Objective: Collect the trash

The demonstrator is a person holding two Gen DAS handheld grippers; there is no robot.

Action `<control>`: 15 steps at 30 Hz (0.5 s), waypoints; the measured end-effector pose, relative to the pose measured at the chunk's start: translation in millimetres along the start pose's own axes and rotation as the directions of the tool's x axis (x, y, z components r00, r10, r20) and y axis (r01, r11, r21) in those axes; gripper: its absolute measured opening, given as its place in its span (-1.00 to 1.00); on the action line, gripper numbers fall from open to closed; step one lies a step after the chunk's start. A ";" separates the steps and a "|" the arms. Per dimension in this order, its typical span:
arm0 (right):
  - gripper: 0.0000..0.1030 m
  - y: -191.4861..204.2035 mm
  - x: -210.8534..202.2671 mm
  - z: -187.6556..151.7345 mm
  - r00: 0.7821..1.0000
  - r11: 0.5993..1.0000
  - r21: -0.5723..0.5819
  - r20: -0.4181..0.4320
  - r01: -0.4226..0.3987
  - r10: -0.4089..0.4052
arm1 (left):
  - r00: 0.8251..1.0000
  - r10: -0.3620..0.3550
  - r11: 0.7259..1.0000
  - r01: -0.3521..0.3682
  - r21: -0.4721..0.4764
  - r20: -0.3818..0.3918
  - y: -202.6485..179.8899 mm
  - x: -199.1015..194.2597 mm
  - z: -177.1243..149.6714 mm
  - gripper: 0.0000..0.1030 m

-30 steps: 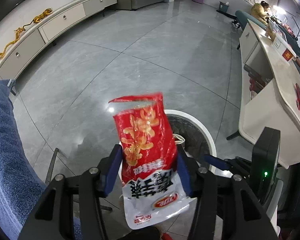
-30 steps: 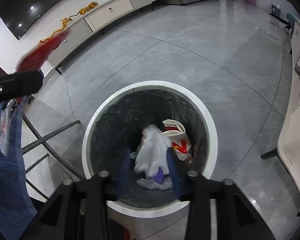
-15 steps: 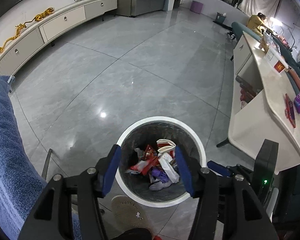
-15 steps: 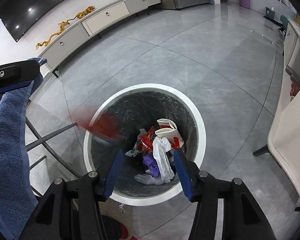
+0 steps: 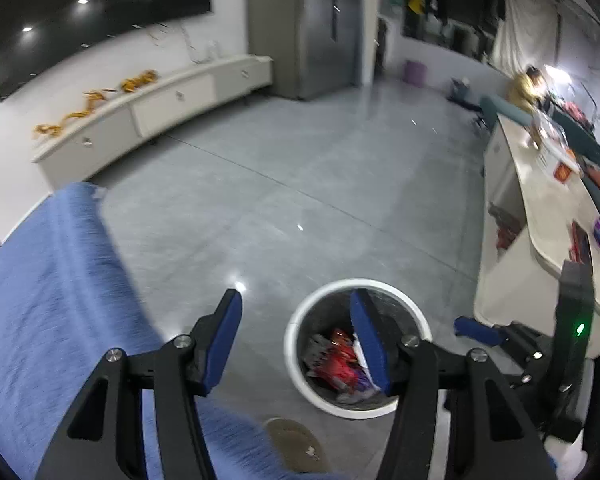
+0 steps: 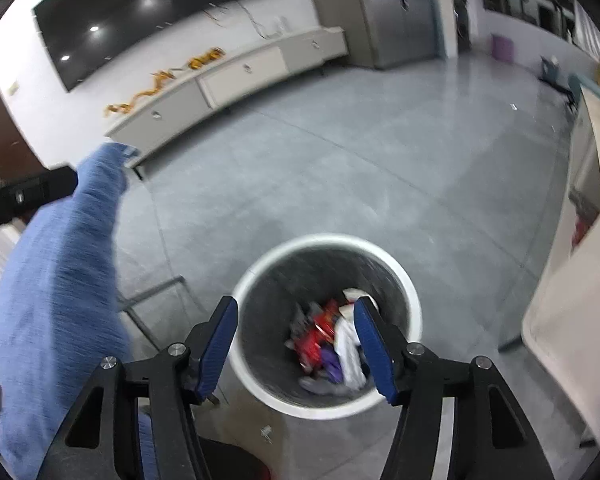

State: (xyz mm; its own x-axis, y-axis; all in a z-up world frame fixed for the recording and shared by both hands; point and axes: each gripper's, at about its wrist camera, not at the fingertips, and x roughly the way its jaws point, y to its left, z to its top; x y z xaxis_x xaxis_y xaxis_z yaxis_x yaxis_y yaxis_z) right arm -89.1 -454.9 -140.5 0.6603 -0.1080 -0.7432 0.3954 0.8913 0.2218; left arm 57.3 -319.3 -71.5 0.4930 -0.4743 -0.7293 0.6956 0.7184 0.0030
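Observation:
A round white trash bin with a dark liner stands on the grey floor; it also shows in the right wrist view. Inside lie red wrappers, white and purple trash. My left gripper is open and empty, up and to the left of the bin. My right gripper is open and empty above the bin's near side. The other gripper's black body shows at the right of the left wrist view.
A blue cloth-covered surface lies to the left, also in the right wrist view. A white counter with items stands at the right. A low white cabinet lines the far wall. A slipper rests near the bin.
The left gripper opened and let the red-and-white snack bag fall into the bin. Both grippers have since lifted and tilted up, away from the bin.

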 end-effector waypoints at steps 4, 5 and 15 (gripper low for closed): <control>0.25 38.6 -16.7 10.6 0.997 0.996 -0.075 0.050 -0.048 0.051 | 0.992 0.112 0.992 -0.109 -0.058 0.051 39.5 -36.5 -17.1 0.31; 0.27 50.1 -20.2 12.1 0.996 0.993 -0.097 0.058 -0.063 0.069 | 0.989 0.137 0.989 -0.133 -0.070 0.055 47.9 -42.9 -21.0 0.31; 0.53 161.1 -43.5 19.0 0.977 0.937 -0.314 0.090 -0.155 0.192 | 0.917 0.381 0.896 -0.336 -0.290 0.115 142.9 -129.4 -76.5 0.40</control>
State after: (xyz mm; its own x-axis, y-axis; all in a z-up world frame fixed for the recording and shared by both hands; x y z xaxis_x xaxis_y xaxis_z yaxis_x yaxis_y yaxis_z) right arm -42.0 -315.0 -60.4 0.7789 0.0261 -0.6267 0.0676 0.9898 0.1253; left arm 52.8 -116.4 -29.0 0.7776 -0.2195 -0.5892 0.3056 0.9509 0.0491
